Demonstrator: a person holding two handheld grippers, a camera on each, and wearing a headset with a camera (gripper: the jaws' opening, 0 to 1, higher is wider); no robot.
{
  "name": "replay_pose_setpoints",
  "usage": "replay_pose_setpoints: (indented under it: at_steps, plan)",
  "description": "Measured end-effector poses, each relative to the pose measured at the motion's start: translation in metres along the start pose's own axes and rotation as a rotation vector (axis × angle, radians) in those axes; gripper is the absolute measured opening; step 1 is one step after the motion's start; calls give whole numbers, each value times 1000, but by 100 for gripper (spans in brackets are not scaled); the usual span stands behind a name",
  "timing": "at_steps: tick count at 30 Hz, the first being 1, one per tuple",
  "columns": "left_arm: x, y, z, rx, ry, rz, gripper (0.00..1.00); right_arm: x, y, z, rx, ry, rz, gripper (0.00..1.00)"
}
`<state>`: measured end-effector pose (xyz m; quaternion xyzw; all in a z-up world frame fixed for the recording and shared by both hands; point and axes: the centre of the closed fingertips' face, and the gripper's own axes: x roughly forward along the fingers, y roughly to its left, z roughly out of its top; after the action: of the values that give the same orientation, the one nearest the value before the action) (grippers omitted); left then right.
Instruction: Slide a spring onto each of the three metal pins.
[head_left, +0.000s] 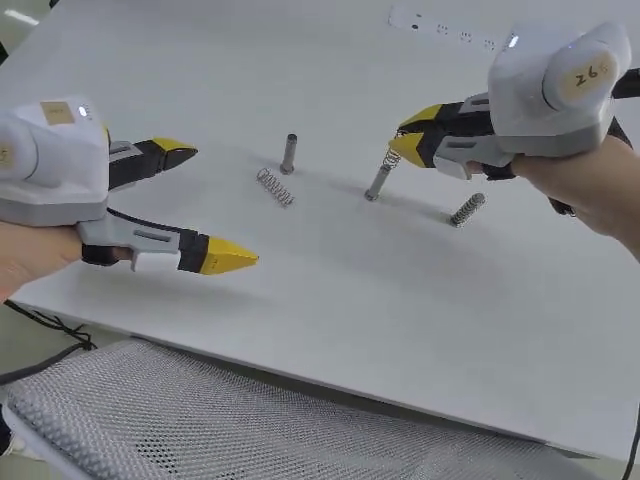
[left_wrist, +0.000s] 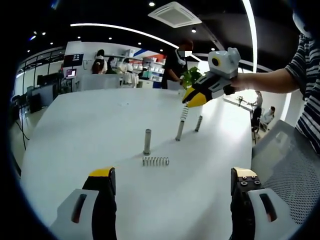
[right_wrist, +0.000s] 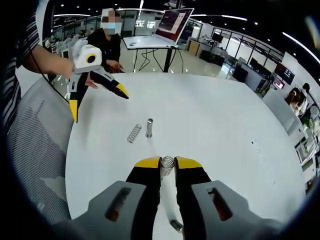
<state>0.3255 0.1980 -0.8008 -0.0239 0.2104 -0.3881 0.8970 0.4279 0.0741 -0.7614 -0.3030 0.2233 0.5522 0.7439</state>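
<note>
A spring is pinched by the right gripper atop the leaning middle pin, likely for threading down. The left gripper is held wide open, clear of the work. A loose spring lies beside the upright pin.

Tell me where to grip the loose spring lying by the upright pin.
Take the loose spring across its coils near one end, keeping the other end free. It lies flat on the table, apart from the upright pin, so come down from above, jaws straddling its length. The open left hand-held gripper is nearest.
</note>
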Motion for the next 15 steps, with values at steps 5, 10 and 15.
replay_pose_setpoints:
  at_steps: [5, 10, 15]
  plan:
    - [-1, 3, 1, -3, -5, 7, 95, 2, 3, 0, -7, 9, 11, 12]
    - [-2, 2, 0, -3, 0, 4, 95, 7, 8, -3, -12, 29, 23, 12]
    - [-2, 2, 0, -7, -1, 4, 94, 9, 10, -6, -9, 39, 24, 12]
